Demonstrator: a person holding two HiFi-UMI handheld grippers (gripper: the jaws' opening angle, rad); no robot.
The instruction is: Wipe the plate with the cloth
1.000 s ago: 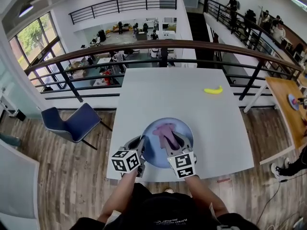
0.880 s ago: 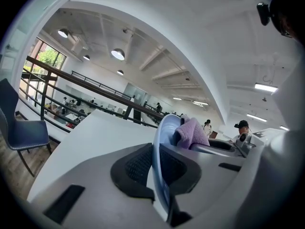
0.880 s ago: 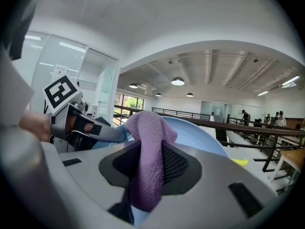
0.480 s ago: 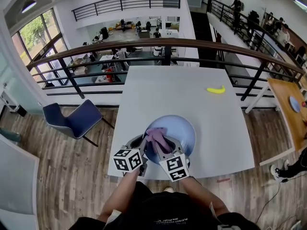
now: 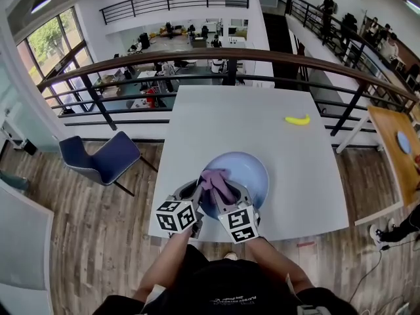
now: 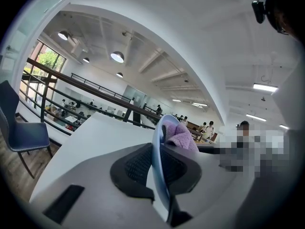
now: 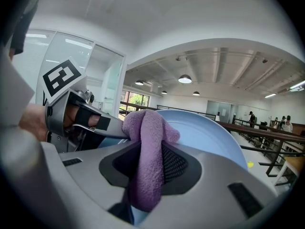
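A pale blue plate [image 5: 249, 172] lies near the front edge of the white table [image 5: 262, 120]. My left gripper [image 5: 197, 205] is shut on the plate's near-left rim; in the left gripper view the rim [image 6: 158, 171] runs edge-on between the jaws. My right gripper [image 5: 220, 199] is shut on a purple cloth [image 5: 215, 181], which rests on the plate's left part. In the right gripper view the cloth [image 7: 145, 161] hangs between the jaws against the plate [image 7: 214, 135], with the left gripper [image 7: 97, 128] close on the left.
A yellow banana [image 5: 297, 119] lies at the table's far right. A blue chair [image 5: 98, 159] stands left of the table. A railing [image 5: 216, 61] runs behind the table's far edge. A wooden table [image 5: 394, 149] stands at the right.
My right gripper has slid the purple cloth from the plate's middle to its left side, closer to the left gripper. The left gripper has kept its hold on the rim.
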